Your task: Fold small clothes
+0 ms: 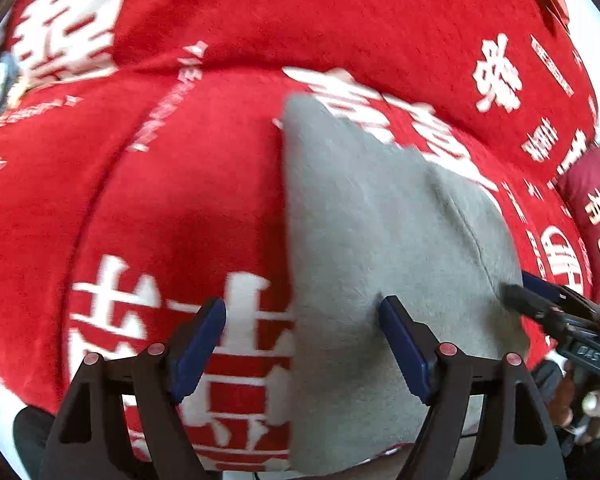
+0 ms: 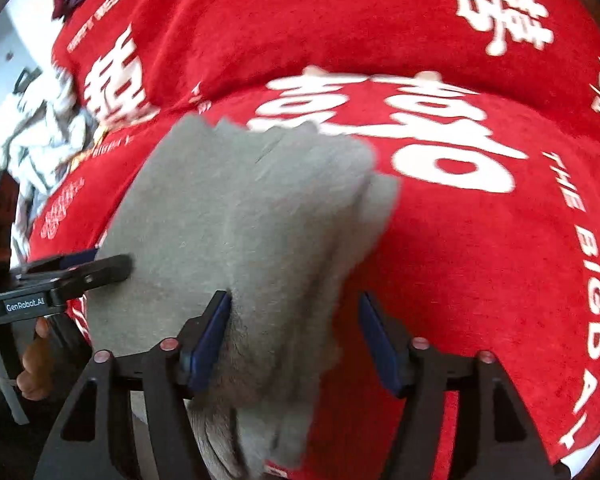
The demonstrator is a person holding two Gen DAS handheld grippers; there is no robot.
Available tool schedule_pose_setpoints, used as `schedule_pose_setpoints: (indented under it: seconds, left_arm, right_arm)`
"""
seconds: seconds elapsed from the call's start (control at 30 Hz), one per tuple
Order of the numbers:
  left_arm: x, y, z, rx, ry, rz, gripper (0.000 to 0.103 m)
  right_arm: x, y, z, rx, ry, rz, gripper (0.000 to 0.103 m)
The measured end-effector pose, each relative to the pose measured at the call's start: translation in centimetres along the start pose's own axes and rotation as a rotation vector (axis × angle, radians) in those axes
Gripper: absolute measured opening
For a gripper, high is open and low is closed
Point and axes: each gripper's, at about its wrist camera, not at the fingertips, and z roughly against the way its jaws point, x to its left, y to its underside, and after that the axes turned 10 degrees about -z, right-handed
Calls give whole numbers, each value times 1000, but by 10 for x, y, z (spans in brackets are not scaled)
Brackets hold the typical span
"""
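Soft grey garment [image 1: 380, 240] laid folded on red fleecy cover [image 1: 180, 180] printed with white characters, left gripper [image 1: 302, 340] spread wide astride its straight edge, right gripper [image 2: 294, 340] parted over bunched corner, nothing clamped, red cover seen open all around.

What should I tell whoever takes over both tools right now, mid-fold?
Left tool: open, jaws spread; the left edge of the grey garment lies between them, not pinched.
Right tool: open, over the garment's right side; the cloth bunches against its left pad but is not pinched.
Garment: lies on the red blanket, folded over itself, layered edges showing at the far end.
Other clothes are heaped at the far left.
Done: at least one fold, garment released.
Left: probably tidy the bunched right side, finish the fold, then take the next piece.
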Motion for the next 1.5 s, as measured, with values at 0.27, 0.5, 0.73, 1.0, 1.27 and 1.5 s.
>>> schedule_pose_setpoints:
  seconds: [0.27,0.5,0.73,1.0,1.27,1.5]
  left_arm:
    - [-23,-23,-22,-1,-262,-121,80]
    - [8,-8,-33,23,-213,-28,103]
    - [1,-51,-34,-22,-178,-58,103]
    - [2,-64,-100,113,-199,-76,103]
    - [6,-64,-94,111,-204,-75,103]
    - [5,-53,-70,74,-211,-102,103]
  right_arm:
    - [69,-15,15,-76,-31,261,70]
    - [55,11,-33,14,-11,269,70]
    - [81,-21,-18,-29,24,326,74]
    - [58,-65,-86,129,111,284,78]
    - [53,-80,-88,130,144,193,80]
    - [96,-37,-46,34,85,366,80]
